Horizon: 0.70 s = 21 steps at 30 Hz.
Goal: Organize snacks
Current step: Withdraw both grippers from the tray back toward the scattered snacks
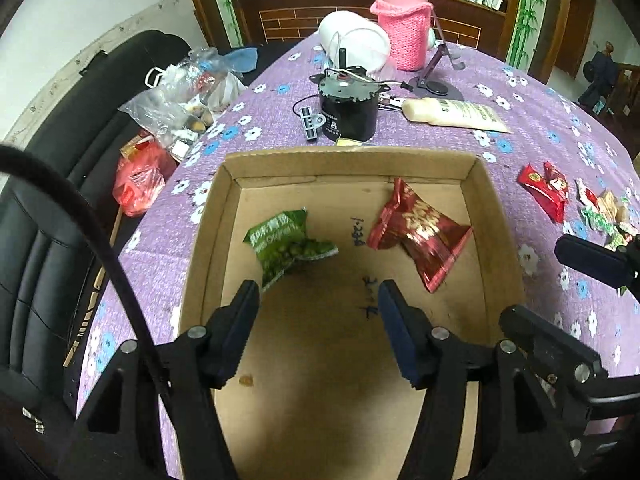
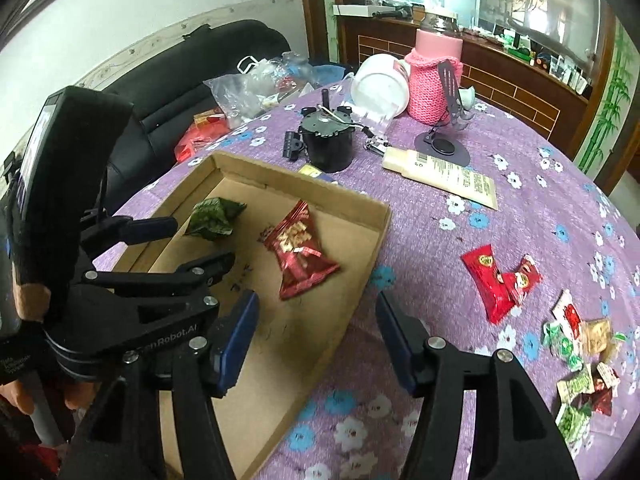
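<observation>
A shallow cardboard box (image 1: 502, 216) (image 2: 372, 248) lies on the purple flowered table. In it lie a green snack packet (image 1: 290, 246) (image 2: 214, 218) and a dark red snack packet (image 1: 418, 232) (image 2: 300, 252). My left gripper (image 1: 318, 292) is open and empty above the box floor, just short of the green packet. My right gripper (image 2: 316, 304) is open and empty over the box's right rim. Two red packets (image 2: 498, 280) (image 1: 546, 188) and a heap of small wrapped snacks (image 2: 580, 364) (image 1: 604, 216) lie on the cloth right of the box.
Behind the box stand a black motor (image 1: 348, 108) (image 2: 328, 142), a cream tube (image 1: 454, 114) (image 2: 442, 176), a white bucket on its side (image 1: 356, 42) (image 2: 380, 88), a pink knitted jar (image 1: 404, 24) (image 2: 434, 76) and a grey phone stand (image 2: 442, 144). Plastic bags (image 1: 176, 100) lie on the black sofa at the left.
</observation>
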Tool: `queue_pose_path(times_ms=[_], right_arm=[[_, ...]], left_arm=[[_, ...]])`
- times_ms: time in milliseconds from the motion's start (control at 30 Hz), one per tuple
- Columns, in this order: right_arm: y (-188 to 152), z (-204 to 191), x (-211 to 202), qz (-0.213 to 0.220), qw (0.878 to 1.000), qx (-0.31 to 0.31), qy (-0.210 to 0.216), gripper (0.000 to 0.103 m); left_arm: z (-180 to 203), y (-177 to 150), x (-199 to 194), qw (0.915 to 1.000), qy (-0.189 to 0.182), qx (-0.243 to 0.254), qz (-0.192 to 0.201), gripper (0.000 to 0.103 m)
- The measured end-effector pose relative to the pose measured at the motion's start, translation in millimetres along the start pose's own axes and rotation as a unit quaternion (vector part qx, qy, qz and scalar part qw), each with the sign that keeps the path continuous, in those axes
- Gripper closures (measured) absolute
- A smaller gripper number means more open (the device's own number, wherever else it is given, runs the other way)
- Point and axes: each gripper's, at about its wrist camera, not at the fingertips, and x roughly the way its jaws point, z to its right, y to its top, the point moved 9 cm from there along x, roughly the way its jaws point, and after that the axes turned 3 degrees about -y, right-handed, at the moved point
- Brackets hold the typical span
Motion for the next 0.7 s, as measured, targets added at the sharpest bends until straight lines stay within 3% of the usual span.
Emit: queue_pose_path(times_ms=[233,333,533,700], right_arm=[[-23.2,-0.9,-23.6,0.006,1.000,0.012,0.012,0.040],[-37.2,-0.2,-35.9,0.008,1.000,0.018,0.019,0.038],[-77.1,18.1,-67.1,0.011,0.998,0.058,0.033,0.037],[-111.8,49.3,-94.0,0.013,0.994,0.103,0.033,0.034]], left_arm=[[13.5,-19.9,-24.9,0.9998,0.002,0.003,0.021,0.040],[26.6,-32.7,-37.5,0.9996,-0.013,-0.002,0.026,0.040],[72.5,-59.9,-59.0,0.9980,-0.057,-0.004,0.026,0.040],[118.5,-73.9,-76.6,0.9964,-0.073,0.018,0.038,0.040]])
